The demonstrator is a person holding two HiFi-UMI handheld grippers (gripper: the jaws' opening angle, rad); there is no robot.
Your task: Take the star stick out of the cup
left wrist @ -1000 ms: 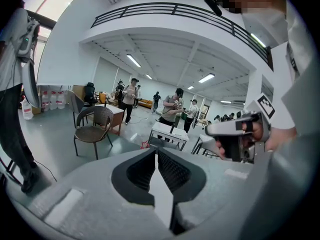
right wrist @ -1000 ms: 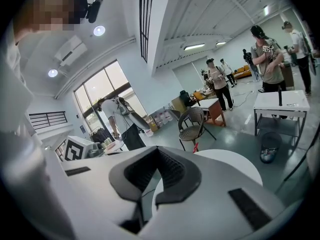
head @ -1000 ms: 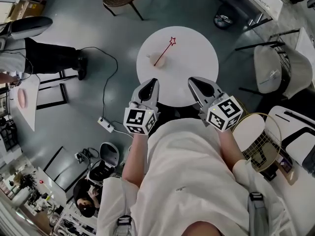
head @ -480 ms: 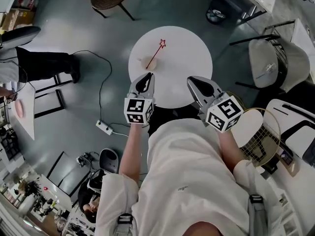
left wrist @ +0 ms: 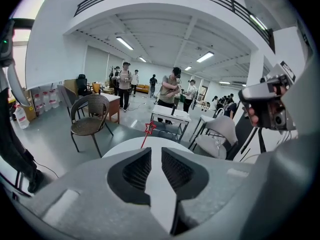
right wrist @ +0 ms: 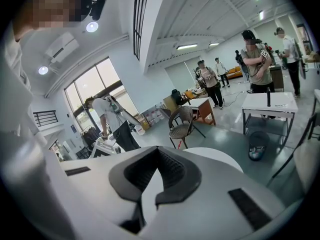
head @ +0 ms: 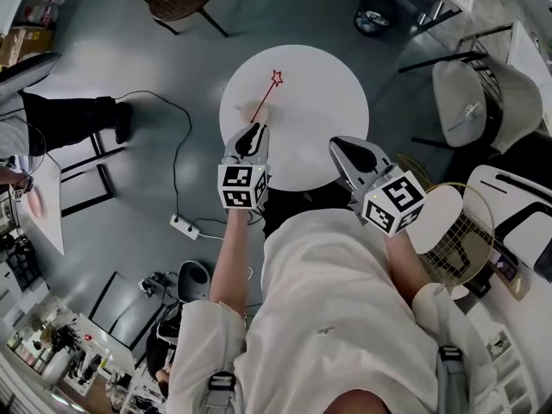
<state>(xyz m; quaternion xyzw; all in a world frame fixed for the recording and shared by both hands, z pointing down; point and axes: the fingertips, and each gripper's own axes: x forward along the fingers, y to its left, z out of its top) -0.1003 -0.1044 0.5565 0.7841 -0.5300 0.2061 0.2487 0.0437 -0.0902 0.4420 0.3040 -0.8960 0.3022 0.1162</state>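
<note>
Star stick (head: 265, 97) slanting over left part of white table (head: 323, 102), upper centre of frame, left gripper (head: 251, 131) just below its foot, jaws just opening, slightly spread, nothing between, right gripper (head: 343, 147) pressed together, empty.

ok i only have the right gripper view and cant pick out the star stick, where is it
Observer: In the head view the star stick leans on the far left part of the round white table, star end up.
Operator: has left got it
Observer: No. The left gripper is just short of it, with the stick's lower end right ahead of its tips.
Operator: and its jaws
Observer: The left gripper view shows them apart with nothing between. They have just been opening, and the star shows above the gap.
</note>
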